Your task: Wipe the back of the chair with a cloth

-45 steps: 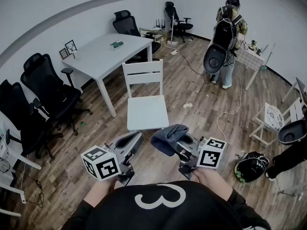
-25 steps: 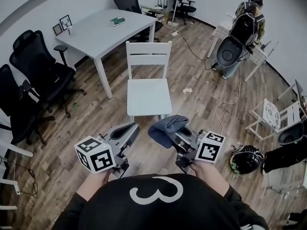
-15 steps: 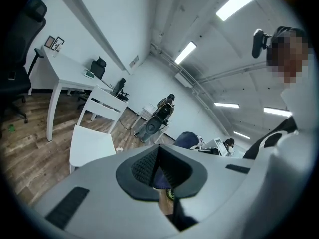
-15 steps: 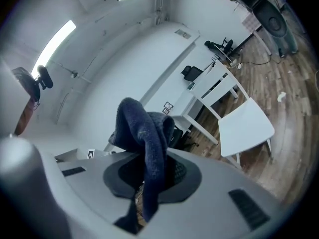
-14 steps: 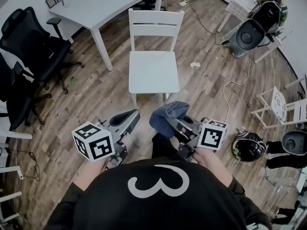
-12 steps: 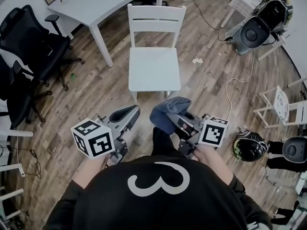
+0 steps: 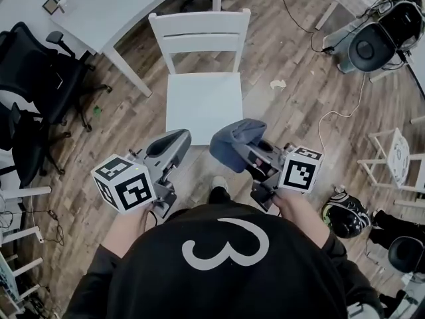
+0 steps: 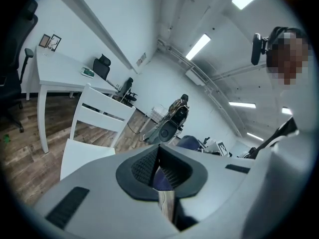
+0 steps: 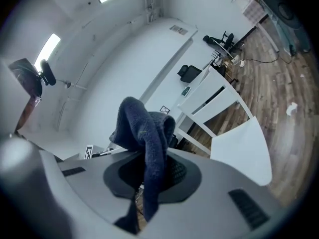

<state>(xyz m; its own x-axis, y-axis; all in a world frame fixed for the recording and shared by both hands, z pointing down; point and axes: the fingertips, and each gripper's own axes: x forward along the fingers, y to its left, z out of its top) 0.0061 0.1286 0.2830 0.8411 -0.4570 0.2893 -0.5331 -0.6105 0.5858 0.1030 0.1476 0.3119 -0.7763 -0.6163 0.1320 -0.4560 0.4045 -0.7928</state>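
Navy cloth [image 7: 232,141] is pinched in the right claw [image 7: 247,153]. It is bunched over the tips and trails down between the jaws, its length running along the claw toward the white wooden chair [image 7: 202,102] just ahead. The slatted back [image 7: 200,32] stands on the far side, near the white table [image 7: 126,5]. The left claw [image 7: 174,139] is closed on nothing. A wood-plank floor [image 7: 292,111] lies below, with black office chairs [image 7: 40,78] at the left.
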